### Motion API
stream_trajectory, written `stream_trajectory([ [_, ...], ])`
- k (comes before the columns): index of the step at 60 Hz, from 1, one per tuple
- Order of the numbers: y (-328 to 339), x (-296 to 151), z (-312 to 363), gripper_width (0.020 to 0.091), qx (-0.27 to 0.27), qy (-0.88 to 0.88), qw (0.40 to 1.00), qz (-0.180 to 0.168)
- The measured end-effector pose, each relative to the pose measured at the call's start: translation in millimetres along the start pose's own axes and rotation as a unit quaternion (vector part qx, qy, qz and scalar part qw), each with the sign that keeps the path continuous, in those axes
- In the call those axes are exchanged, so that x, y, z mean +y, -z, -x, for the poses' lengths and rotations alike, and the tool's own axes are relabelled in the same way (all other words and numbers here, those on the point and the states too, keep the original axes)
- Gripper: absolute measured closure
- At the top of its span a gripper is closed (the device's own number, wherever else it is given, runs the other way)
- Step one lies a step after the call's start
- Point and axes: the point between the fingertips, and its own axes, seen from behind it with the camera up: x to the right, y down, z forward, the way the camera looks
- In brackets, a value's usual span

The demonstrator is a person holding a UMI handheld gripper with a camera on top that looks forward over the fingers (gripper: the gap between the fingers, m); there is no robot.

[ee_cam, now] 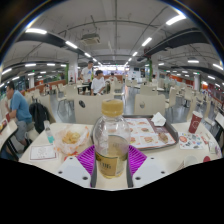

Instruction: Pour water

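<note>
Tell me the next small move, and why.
Probably lift the bottle straight up off the table. The gripper looks shut on its lower body, it stands upright, and its cap seems to be off. No cup to pour into is clear yet.

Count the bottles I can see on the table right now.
1. A clear bottle with a yellowish cap stands between the tongs, whose fingers press on its base. Others may be hidden among the clutter and trays beyond it; I cannot tell.
</note>
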Motion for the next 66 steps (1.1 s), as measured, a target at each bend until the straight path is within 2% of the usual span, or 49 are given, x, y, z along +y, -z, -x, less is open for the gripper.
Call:
stream_trajectory([
  [10, 56.7, -61.1, -14.0, 0.0700, -0.074, -0.196, 0.978, -0.020],
  [21, 88.8, -93.0, -51.1, 0.0696, -0.167, -0.469, 0.867, -0.014],
  [33, 73.4, -66.4, -91.7, 0.0697, -0.221, -0.667, 0.711, 0.013],
  [46, 57.6, -41.7, -128.1, 0.0696, -0.231, -0.788, 0.571, 0.018],
  [47, 71.3, -40.4, -133.8, 0.0696, -0.233, -0.794, 0.562, 0.021],
  [51, 51.4, -31.5, -135.1, 0.0696, -0.227, -0.804, 0.549, 0.028],
  [56, 59.3, -24.8, -138.1, 0.0697, -0.228, -0.812, 0.536, 0.038],
  [62, 50.9, -25.4, -138.3, 0.0698, -0.229, -0.799, 0.554, 0.053],
  [66, 65.8, -31.3, -138.8, 0.0697, -0.232, -0.773, 0.587, 0.062],
])
